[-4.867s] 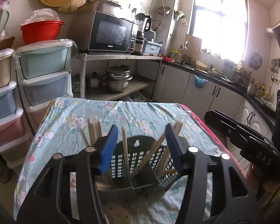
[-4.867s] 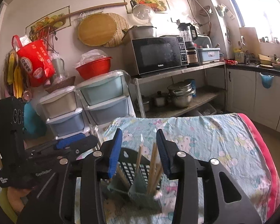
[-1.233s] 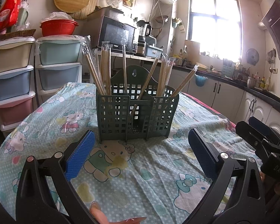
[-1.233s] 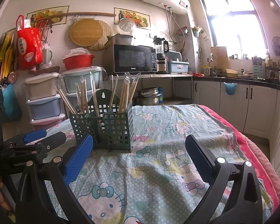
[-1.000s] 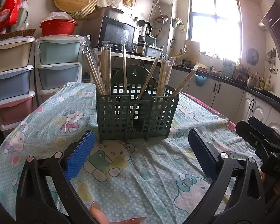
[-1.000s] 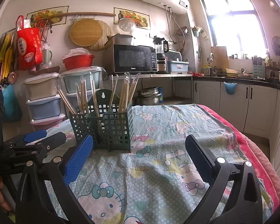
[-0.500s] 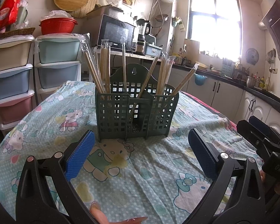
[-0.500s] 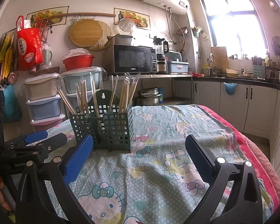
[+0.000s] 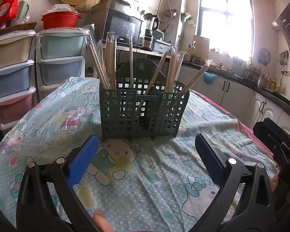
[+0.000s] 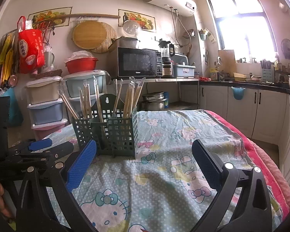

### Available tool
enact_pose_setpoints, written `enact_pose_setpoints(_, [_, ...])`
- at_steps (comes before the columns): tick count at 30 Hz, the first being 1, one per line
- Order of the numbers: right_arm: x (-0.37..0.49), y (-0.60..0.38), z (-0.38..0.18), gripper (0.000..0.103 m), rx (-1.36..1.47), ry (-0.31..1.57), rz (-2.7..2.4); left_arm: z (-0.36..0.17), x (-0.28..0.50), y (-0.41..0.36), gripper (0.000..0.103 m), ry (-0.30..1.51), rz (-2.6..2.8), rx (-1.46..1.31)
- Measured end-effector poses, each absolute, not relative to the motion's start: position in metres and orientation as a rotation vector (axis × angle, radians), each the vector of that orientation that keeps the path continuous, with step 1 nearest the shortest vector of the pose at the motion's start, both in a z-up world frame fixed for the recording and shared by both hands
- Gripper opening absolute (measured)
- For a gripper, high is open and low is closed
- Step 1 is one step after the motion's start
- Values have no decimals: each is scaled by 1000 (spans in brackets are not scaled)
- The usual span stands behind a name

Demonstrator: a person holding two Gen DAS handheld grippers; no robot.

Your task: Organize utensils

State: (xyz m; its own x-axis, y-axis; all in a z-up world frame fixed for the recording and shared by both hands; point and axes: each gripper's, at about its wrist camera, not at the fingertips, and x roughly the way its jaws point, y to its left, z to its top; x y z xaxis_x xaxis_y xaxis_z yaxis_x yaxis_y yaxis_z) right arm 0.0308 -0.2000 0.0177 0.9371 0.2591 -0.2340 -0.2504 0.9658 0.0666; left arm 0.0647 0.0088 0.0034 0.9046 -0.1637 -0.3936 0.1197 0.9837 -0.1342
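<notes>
Left gripper [image 9: 145, 154]: jaws spread wide, nothing held, poised low over the cartoon-print cloth [image 9: 148, 183] that covers the tabletop; right gripper [image 10: 144, 157]: jaws likewise wide apart and holding nothing, set just beside the left one at a similar height. No loose utensil is visible on the cloth between the grippers and the holder.

Beyond both pairs of fingers, near but not touching, stands the green lattice holder [image 9: 143, 114], upright on the cloth; it is divided into compartments, and the wrapped chopsticks [image 9: 111, 61] stand in them, some upright, some leaning outward; one pair [image 9: 196, 77] tilts well over the right-hand rim. Farther off: stacked plastic drawers [image 9: 60, 58], a microwave [image 10: 139, 61] on a shelf, a window [image 10: 241, 21].

Assessment: collection appears complete, since every chopstick in view is already in the holder; the step in hand looks like a final check or withdrawal. Any next move would call for a narrow closure on a single leaning pair, lifting it clear without tipping the light holder.
</notes>
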Motion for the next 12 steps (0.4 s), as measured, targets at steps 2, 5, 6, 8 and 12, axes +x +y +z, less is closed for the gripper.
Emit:
enact_pose_setpoints(2, [31, -200, 18, 96, 37, 244, 260, 4, 64, 8, 92, 414, -144, -106])
enact_pose_setpoints(5, [32, -201, 19, 96, 48, 252, 260, 5, 64, 10, 92, 418, -134, -111])
enact_pose_setpoints(6, [34, -204, 19, 96, 54, 263, 260, 6, 63, 12, 92, 422, -125, -120])
enact_pose_setpoints(8, [48, -212, 23, 96, 67, 322, 243, 9, 69, 19, 92, 474, -96, -118])
enact_pose_setpoints(12, [118, -236, 19, 96, -17, 625, 120, 8, 101, 65, 92, 637, 73, -91])
